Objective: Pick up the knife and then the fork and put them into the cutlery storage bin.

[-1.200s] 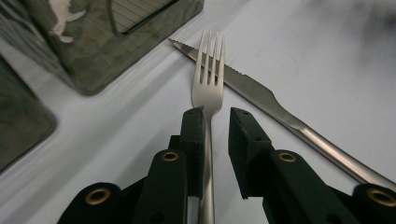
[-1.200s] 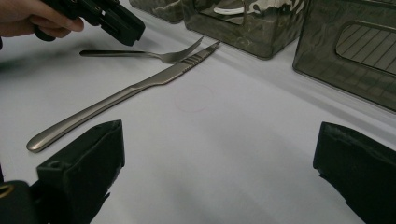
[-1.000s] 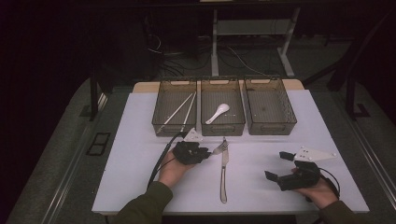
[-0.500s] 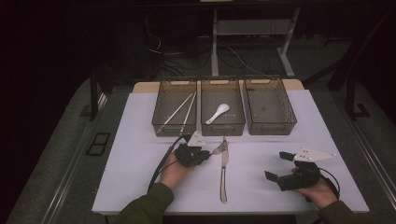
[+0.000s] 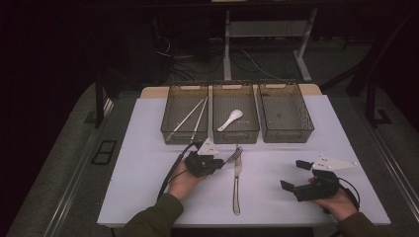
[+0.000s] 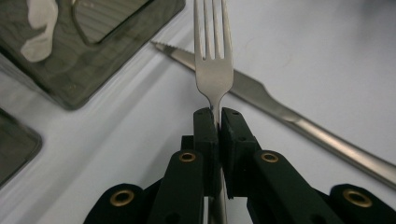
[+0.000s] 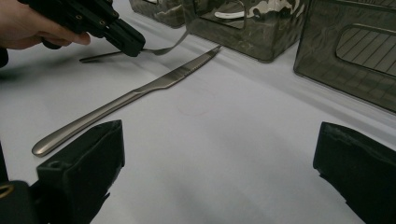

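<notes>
Jaws of the left gripper [image 6: 218, 116] are pressed together on the neck of the fork [image 6: 213, 60], pinching it just below the tines, with the handle running back between them. Compared with a second ago, that gripper has slid a little forward and toward the knife [image 5: 237, 182], and the fork head now sits just past the knife's tip in the high view, near the front wall of the middle bin [image 5: 236, 136]. In the right gripper view the fork [image 7: 159, 49] looks raised at its head end, while its handle seems to trail low over the worktop [image 5: 276, 197]; whether the handle still touches I cannot tell. My reading is that the grasp is made and the lift is only starting, so the fork is on its way to one of the three bins.

The right gripper [image 5: 301, 177] has not moved in that second. Its jaws are spread wide and hold nothing, resting low over the worktop on the right, well apart from the knife.

The left bin [image 5: 184, 133] holds chopsticks [image 5: 190, 117], the middle one a white spoon [image 5: 230, 119], and the right bin [image 5: 287, 133] looks unfilled, which makes it a likely home for the fork.
</notes>
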A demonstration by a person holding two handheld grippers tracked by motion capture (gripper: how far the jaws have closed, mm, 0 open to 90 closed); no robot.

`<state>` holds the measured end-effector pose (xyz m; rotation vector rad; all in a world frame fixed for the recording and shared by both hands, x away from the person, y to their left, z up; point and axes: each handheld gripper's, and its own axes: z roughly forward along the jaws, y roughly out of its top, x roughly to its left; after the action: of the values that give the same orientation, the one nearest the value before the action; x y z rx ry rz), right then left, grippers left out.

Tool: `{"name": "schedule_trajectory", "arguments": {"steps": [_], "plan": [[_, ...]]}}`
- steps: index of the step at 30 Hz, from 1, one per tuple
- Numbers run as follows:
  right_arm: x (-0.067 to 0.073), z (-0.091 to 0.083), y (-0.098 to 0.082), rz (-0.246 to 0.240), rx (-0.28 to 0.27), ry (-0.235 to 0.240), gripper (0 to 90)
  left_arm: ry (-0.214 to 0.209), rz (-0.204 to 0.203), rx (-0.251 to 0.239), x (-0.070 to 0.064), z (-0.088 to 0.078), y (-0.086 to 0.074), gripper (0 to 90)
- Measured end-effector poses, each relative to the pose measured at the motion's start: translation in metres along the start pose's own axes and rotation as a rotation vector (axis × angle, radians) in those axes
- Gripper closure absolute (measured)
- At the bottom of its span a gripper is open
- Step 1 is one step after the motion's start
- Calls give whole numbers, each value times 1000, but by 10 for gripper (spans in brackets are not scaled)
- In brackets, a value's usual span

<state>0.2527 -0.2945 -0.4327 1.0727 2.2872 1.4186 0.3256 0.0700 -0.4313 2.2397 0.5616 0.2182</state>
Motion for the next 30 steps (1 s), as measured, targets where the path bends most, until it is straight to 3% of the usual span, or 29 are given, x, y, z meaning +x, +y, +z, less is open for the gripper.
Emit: {"name": "schedule_trajectory", "arguments": {"steps": [6,15,25,30], "plan": [[-1,-1,1,20,-1,-5,20,-24,-2,-71,-6,-14,8,849],[-1,-2,11,65,-2,10,21,-48,9,-83,-15,-19,12,849],[1,10,32,113,-34,30,186,-40,13,-80,-26,-15,19,849],[8,23,45,135,-48,86,282,-28,18,-86,-32,-13,22,849]]}}
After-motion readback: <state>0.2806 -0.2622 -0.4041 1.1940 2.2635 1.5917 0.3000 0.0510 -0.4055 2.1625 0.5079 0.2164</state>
